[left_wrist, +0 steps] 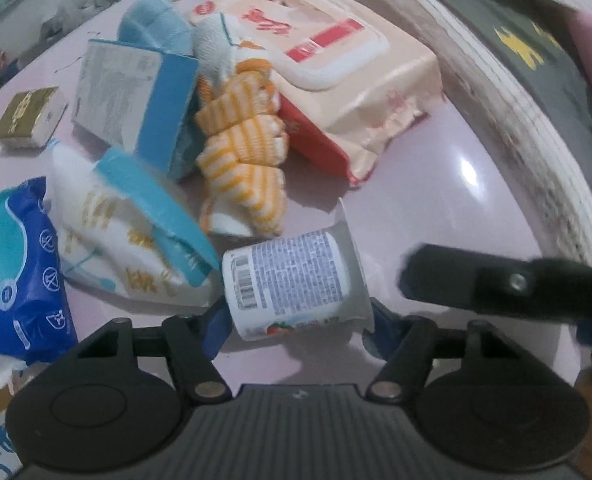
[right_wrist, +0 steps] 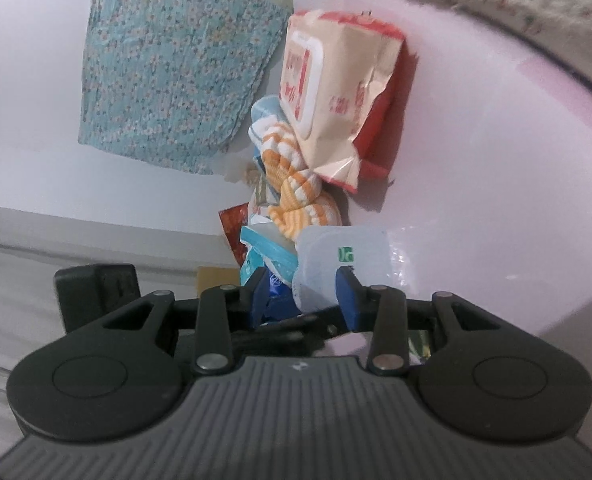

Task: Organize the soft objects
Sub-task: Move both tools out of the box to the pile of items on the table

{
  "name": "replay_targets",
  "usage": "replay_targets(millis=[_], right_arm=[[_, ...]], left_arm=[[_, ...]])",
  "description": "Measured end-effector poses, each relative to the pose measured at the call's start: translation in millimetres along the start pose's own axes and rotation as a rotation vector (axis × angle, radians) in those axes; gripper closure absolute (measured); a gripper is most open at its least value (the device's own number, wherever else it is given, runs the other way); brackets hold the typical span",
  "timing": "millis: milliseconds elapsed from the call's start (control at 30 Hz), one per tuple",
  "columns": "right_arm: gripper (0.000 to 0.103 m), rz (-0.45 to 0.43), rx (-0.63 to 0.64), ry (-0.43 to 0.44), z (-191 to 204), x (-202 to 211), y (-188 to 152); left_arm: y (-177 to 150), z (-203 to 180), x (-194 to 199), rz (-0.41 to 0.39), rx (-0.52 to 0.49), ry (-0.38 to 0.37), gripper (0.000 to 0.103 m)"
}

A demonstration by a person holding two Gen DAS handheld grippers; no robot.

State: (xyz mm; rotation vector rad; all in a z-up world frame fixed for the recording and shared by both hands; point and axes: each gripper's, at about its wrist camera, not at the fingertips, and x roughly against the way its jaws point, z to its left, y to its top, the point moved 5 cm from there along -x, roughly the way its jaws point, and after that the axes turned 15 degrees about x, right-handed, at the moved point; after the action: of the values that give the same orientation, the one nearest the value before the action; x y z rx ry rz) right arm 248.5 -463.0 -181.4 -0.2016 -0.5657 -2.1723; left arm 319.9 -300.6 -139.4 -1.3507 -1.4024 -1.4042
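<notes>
Pink tabletop, yogurt cup on its side between left hand-held gripper's open jaws, untouched

Home: pink table w/ wipes pack, socks, floral cloth.

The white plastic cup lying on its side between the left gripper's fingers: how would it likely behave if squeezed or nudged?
The white plastic cup lies on its side on the glossy pink table, so a nudge would probably roll or slide it. Its thin walls and flared rim suggest it may dent under a firm squeeze. It looks light for its size; whether anything is inside cannot be told.
</notes>
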Motion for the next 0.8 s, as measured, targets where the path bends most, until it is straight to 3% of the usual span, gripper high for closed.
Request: replay_targets(millis=[100, 267, 333, 367, 400, 467, 567, 633, 700, 800], right_arm=[[0.066, -0.024, 0.001, -0.013, -3.3, 12.6, -0.9], [0.06, -0.056, 0.006, -0.038, -3.5, 29.5, -4.0], [0.057, -0.068, 0.003, -0.049, -3.6, 34.5, -3.9], [0.056, -0.073, -0.001, -0.051, -3.9, 37.2, -3.8], [0.055, -0.08, -0.009, -0.051, -4.0, 40.1, -3.8], [0.053, -0.088, -0.015, -0.051, -4.0, 43.1, -4.7], [0.053, -0.092, -0.021, -0.057, -3.5, 46.8, -6.9], [0.052, -0.096, -0.016, -0.064, -2.5, 48.8, -8.8], [0.052, -0.097, -0.011, -0.076, -1.7, 50.8, -9.5], [0.05, -0.085, -0.019, -0.081, -1.8, 49.1, -11.6]], left_arm=[[-0.4, 6.5, 5.6, 0.011, 0.046, -0.032, 0.039], [-0.5, 14.2, 26.1, 0.027, 0.139, -0.197, 0.04], [-5.3, 10.3, 37.1, 0.024, 0.141, -0.258, 0.057], [-5.1, 8.7, 41.5, 0.029, 0.141, -0.299, 0.076], [-5.9, 6.7, 44.7, 0.055, 0.149, -0.331, 0.077], [-9.5, 8.5, 48.7, 0.057, 0.144, -0.349, 0.077], [-15.0, 4.9, 54.9, 0.016, 0.101, -0.298, 0.078], [-18.3, 4.5, 57.9, 0.007, 0.088, -0.282, 0.071], [-19.9, 7.2, 60.5, -0.006, 0.083, -0.258, 0.056], [-23.0, 7.5, 59.4, -0.047, 0.068, -0.205, 0.05]])
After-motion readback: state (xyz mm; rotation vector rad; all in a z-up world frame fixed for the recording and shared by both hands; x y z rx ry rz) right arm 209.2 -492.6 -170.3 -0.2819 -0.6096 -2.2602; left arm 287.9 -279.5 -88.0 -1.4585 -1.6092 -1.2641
